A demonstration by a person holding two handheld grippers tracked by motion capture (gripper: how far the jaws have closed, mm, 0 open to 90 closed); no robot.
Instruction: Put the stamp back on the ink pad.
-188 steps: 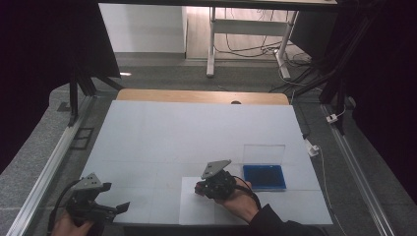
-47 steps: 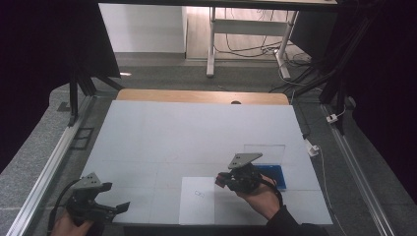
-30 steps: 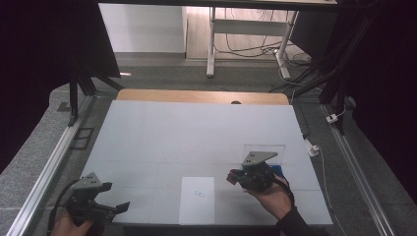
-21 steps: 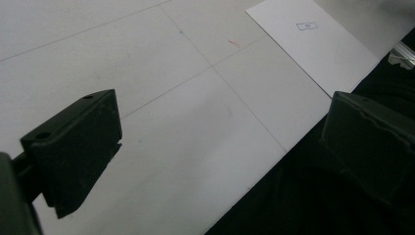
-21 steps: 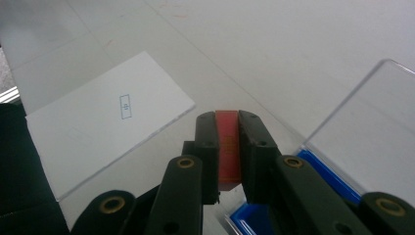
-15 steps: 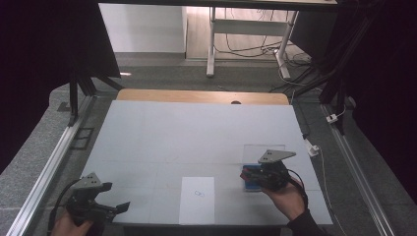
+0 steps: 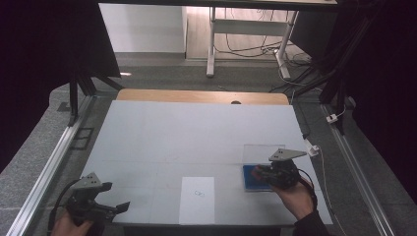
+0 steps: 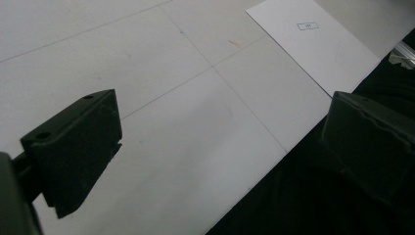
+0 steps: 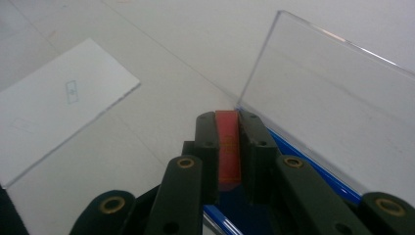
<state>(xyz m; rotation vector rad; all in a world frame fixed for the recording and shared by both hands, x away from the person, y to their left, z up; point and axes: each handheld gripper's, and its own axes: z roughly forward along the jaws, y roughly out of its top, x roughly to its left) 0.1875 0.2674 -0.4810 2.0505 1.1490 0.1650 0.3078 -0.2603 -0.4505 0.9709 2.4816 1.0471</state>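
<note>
I take the blue case (image 7: 255, 178) as my landmark: it lies open near the right front of the surface (image 7: 196, 132), its clear lid (image 9: 333, 93) standing upright along the far edge. My right tongs (image 9: 229, 147) are clenched on a thin red piece (image 9: 228, 147), held on edge with its long axis running straight ahead, right over the case's near-left corner. So the case sits directly beneath them. A paper sheet (image 7: 197, 199) lies left of the case. My left tongs (image 8: 220, 142), well left of it, hang released over bare surface.
</note>
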